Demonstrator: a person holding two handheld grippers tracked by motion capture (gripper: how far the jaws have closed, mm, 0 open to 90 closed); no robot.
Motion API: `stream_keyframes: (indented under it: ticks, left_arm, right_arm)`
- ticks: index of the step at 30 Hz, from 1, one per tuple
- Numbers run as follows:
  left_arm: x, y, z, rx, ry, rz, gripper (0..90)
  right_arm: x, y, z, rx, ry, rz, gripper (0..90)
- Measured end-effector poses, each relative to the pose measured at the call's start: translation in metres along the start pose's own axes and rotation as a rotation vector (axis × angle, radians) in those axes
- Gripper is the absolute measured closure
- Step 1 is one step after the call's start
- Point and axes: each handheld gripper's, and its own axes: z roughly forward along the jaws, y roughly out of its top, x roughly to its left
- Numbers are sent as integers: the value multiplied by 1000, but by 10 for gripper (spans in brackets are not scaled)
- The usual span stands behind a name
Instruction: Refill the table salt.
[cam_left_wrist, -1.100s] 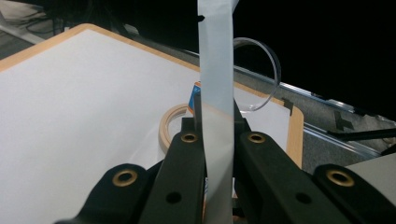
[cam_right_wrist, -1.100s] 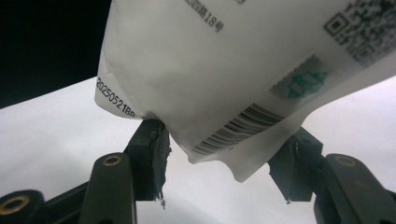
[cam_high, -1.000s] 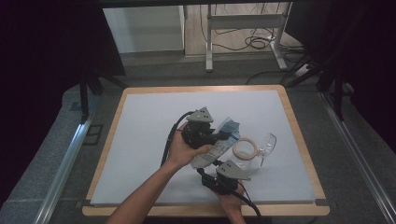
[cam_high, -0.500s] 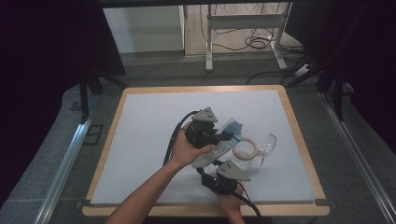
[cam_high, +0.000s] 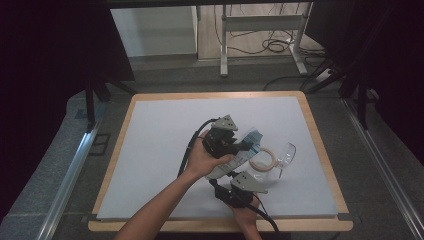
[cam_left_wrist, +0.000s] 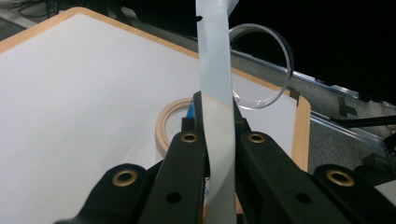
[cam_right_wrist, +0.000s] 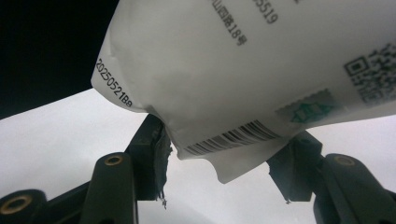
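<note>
Hardly anything has shifted since a second ago: my left gripper (cam_high: 239, 146) has edged slightly toward 12 o'clock, and my right gripper (cam_high: 239, 186) sits where it was at 6 o'clock. My left jaws are pinched tight on the flat edge of the white packet (cam_left_wrist: 215, 93). My right jaws stand apart, the packet's torn corner (cam_right_wrist: 233, 165) hanging between them, touching neither that I can see. At 3 o'clock of my left hand (cam_high: 202, 157), the tape ring (cam_high: 262, 159) lies beside the clear plastic lid (cam_high: 285, 156) on the white table (cam_high: 150, 145).
</note>
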Motion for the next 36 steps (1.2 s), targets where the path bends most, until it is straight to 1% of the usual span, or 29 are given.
stream_keyframes:
  ticks: [5,7,12,14,21,23,25,27,28,31,32,36]
  left_arm:
    - [2,0,4,3,-4,-6,900]
    - [3,1,6,9,-5,-7,900]
    - [4,2,9,19,-4,-8,900]
    - [5,3,12,27,-8,-15,900]
    - [6,6,17,39,-8,-14,900]
    - [7,6,18,47,-11,-8,900]
    - [6,7,20,47,-11,-11,900]
    - [5,8,20,53,-11,-2,900]
    - [5,8,21,50,-12,-8,900]
    - [5,9,22,64,-10,1,900]
    - [5,10,22,63,-11,-5,900]
    - [5,10,22,67,-12,-5,900]
  right_arm:
    - [-2,0,1,1,-1,6,447]
    - [-2,-1,1,1,6,22,447]
    - [-2,-1,2,0,9,27,448]
    - [-2,-2,2,-5,14,48,448]
    - [-2,-2,3,-15,8,73,448]
    - [-2,-1,3,-14,8,76,449]
    - [-3,-1,2,-17,-4,75,449]
    - [-3,-1,2,-17,-9,76,450]
    - [-3,-1,2,-16,-10,80,450]
    - [-1,0,2,-13,-21,78,450]
    - [0,0,2,-13,-25,69,449]
    - [0,1,3,-17,-26,75,450]
